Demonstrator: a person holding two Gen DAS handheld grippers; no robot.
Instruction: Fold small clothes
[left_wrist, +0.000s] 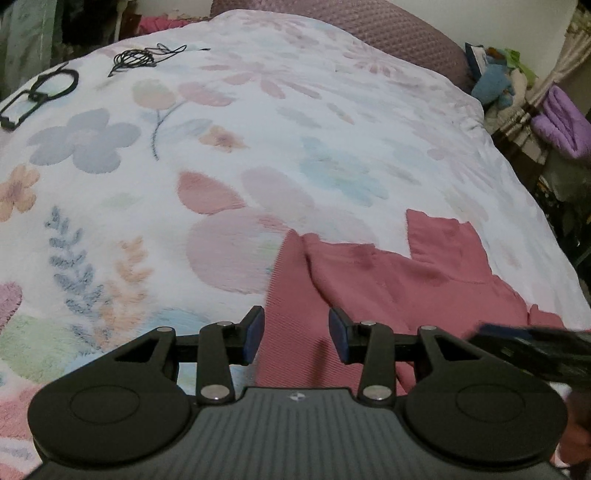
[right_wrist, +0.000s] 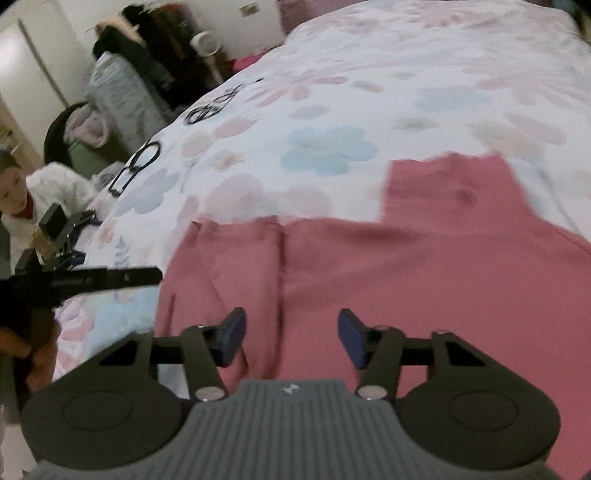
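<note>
1. Leftmost in my left wrist view, two black ring-shaped frames (left_wrist: 40, 92) lay on the flowered bedspread (left_wrist: 258, 129), with a tangle of thin black cord (left_wrist: 142, 57) just beyond them.
2. Further right, my left gripper (left_wrist: 296, 338) hung over the near left edge of the pink garment (left_wrist: 388, 280), its blue pads (left_wrist: 255, 334) parted and clear of the cloth, nothing pinched between them.
3. That garment lay spread flat on the near right part of the bedspread, one square flap reaching away from me towards the far right edge of the bed.
4. At the right border of that view a dark blurred bar (left_wrist: 535, 343) crossed above the garment; I took it for part of my other tool but could not tell for sure.
5. Beyond the bed's right edge sat a folded purple blanket (left_wrist: 561, 125) and a heap of soft toys (left_wrist: 498, 81).
6. Turning to the right wrist view, a person in white (right_wrist: 44, 199) stood at the far left, beside the bed, and the left tool's dark body (right_wrist: 85, 280) reached in from that side.
7. My right gripper (right_wrist: 291, 338) hovered over the middle of the pink garment (right_wrist: 406, 277), right above a lengthwise fold line; its jaws stood apart, gripping nothing.
8. This view was smeared by motion blur, so finer cloth detail escaped me.
</note>
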